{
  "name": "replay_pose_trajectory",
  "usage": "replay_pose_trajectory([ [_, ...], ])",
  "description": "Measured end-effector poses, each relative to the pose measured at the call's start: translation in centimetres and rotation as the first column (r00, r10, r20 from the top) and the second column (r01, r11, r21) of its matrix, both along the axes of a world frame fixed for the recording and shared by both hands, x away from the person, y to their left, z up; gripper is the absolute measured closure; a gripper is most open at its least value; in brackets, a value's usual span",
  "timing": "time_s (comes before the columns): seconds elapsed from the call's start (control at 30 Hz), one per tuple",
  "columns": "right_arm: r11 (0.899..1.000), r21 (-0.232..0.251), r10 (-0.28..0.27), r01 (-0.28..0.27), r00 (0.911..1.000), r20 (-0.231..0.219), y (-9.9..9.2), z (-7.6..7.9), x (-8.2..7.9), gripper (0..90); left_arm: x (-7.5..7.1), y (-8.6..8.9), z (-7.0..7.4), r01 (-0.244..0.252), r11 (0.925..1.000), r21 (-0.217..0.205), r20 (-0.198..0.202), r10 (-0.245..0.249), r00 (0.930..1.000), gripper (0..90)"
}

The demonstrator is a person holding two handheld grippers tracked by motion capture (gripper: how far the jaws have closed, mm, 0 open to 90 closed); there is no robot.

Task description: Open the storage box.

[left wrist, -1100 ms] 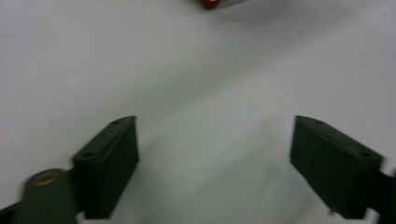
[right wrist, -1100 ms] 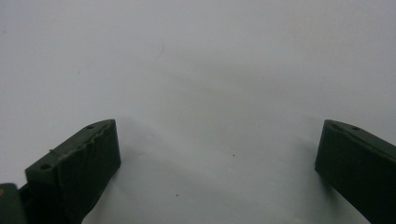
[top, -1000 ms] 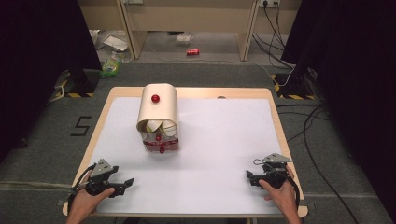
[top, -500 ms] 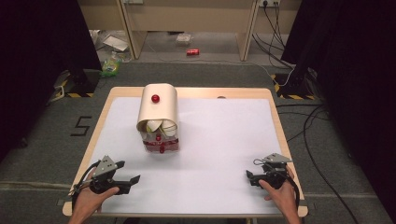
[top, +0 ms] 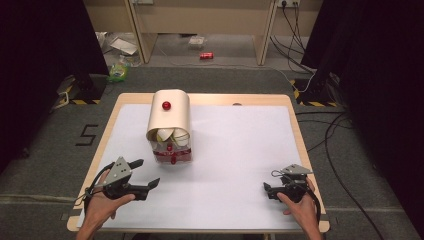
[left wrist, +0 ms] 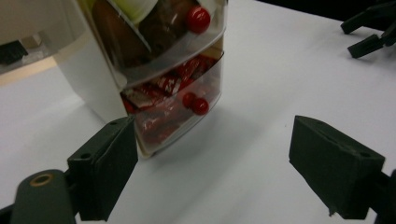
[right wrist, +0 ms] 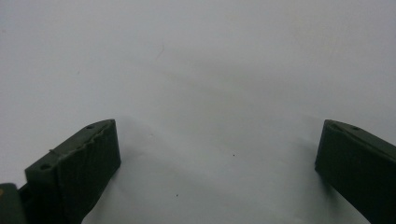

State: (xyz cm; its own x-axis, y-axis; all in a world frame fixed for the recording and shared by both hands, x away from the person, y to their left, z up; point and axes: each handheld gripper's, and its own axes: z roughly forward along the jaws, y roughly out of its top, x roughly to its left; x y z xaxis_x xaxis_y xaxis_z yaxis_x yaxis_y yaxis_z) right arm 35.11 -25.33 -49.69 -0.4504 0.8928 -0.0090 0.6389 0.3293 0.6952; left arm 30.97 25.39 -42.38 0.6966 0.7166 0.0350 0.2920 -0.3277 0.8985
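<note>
A beige, round-topped box [top: 170, 116] with a red knob [top: 166, 105] on top stands on the white table [top: 240, 150], left of centre. Its open front faces me and holds two clear drawers, each with a red knob. In the left gripper view the lower drawer [left wrist: 177, 109] holds red wrapped sweets, and the upper drawer [left wrist: 154, 37] holds brown and pale things. My left gripper [top: 146, 173] is open and empty, held above the table just in front of the box and aimed at its lower drawer [top: 172, 156]. My right gripper [top: 267, 191] is open and empty, low over bare table at the front right.
The right gripper [left wrist: 369, 32] appears far off in the left gripper view. The table's wooden rim [top: 305, 150] borders the white sheet. On the floor beyond lie a red can [top: 206, 55], a green packet [top: 118, 71] and cables [top: 335, 135] at the right.
My left gripper has risen off the table and moved a little right, toward the box, with its jaws still open. The right gripper has stayed put.
</note>
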Motion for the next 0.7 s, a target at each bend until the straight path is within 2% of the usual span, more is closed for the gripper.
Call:
replay_pose_trajectory([
  [0.17, 1.0, 0.0, 0.0, 0.0, 1.0, 0.0, 0.0, 0.0, 0.0, 0.5, 0.3, -0.7, 0.6, 0.027, 0.9996, -0.005, 0.021, -0.026, 0.9994, 15.0],
  [0.6, 1.0, -0.001, 0.001, -0.001, 1.0, 0.0, 0.0, 0.0, 0.0, 0.5, 1.7, -1.3, 3.3, 0.039, 0.999, 0.02, 0.054, -0.04, 0.9977, 15.3],
  [0.7, 1.0, 0.0, -0.001, 0.001, 1.0, -0.001, 0.0, 0.0, 0.0, 0.5, 1.9, -1.5, 3.7, 0.042, 0.9991, 0.007, 0.057, -0.043, 0.9975, 15.3],
])
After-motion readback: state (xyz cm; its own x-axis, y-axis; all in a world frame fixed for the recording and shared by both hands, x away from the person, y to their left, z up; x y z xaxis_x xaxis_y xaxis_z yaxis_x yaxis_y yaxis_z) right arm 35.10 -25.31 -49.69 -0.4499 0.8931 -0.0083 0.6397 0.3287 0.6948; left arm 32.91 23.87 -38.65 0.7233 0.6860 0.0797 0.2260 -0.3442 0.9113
